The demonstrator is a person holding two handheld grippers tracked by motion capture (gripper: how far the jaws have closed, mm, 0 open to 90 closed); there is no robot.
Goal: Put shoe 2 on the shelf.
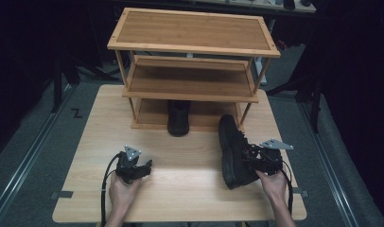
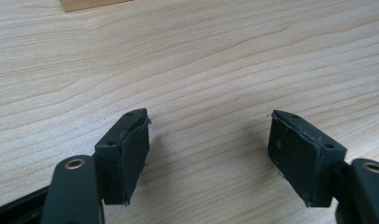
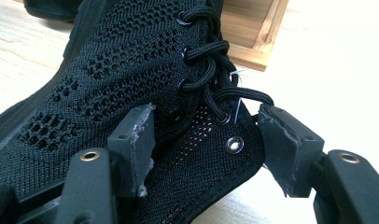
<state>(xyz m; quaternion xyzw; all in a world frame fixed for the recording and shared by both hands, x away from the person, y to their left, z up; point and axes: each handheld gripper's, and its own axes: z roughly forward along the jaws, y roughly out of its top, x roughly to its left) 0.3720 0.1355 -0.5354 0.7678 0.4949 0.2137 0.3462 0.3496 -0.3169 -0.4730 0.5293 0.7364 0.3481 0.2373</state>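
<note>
Left gripper [image 1: 145,166]: 7 o'clock on table [image 1: 190,156]; jaws spread, empty.
Right gripper [image 1: 250,156]: 5 o'clock; jaws straddle collar of shoe [image 1: 232,151], not visibly clamped.
Second shoe [image 1: 178,117]: 12 o'clock, on rack [image 1: 192,47] bottom shelf.
Progress: apparently one shoe shelved, one left.

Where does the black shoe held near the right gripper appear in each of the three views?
High view: black shoe right of centre, beside the right gripper.
Left gripper view: not in it.
Right gripper view: shoe between the jaws.
Shared landmark: wooden rack, its corner behind the shoe.
</note>
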